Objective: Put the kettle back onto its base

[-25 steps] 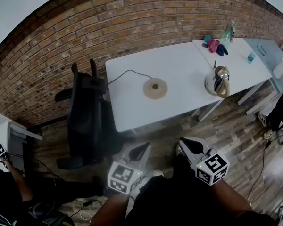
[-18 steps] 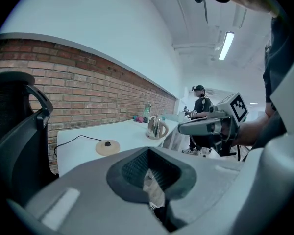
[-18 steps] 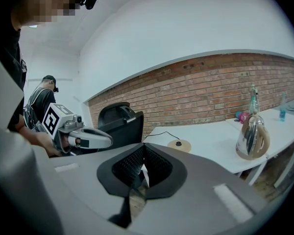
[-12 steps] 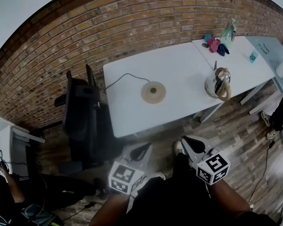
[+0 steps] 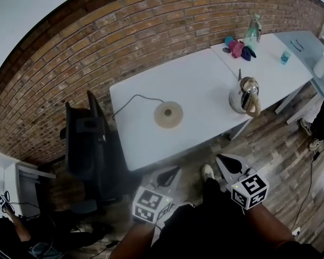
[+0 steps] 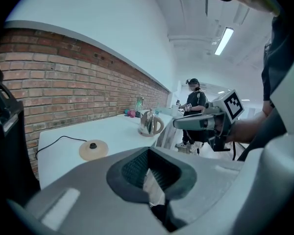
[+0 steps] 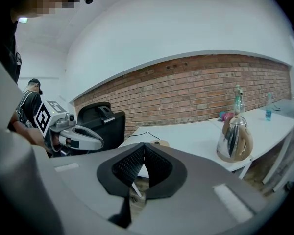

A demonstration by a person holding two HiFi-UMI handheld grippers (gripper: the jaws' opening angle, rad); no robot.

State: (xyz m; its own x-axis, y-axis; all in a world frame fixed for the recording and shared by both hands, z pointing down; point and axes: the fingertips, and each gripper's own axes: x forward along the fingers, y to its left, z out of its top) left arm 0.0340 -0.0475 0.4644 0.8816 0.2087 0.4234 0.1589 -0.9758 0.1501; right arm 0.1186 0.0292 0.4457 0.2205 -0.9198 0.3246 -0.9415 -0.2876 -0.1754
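Two empty tools: left gripper [image 5: 169,175], jaws together, short of the white table [image 5: 200,80]; round beige corded base [image 5: 168,114] mid-table; right gripper [image 5: 227,164], jaws together; polished steel kettle [image 5: 242,95] near the front right edge, well apart from base. Likely rigid, slick-walled, maybe water-heavy. Take the tan handle [image 5: 254,108].

There is one kettle [image 5: 245,96], one round base [image 5: 168,114], one black chair [image 5: 83,139] and one green bottle [image 5: 252,32]. The white tables number two (near table [image 5: 146,139], far table [image 5: 275,74]), as do the grippers: left gripper [image 5: 170,176], right gripper [image 5: 230,164].
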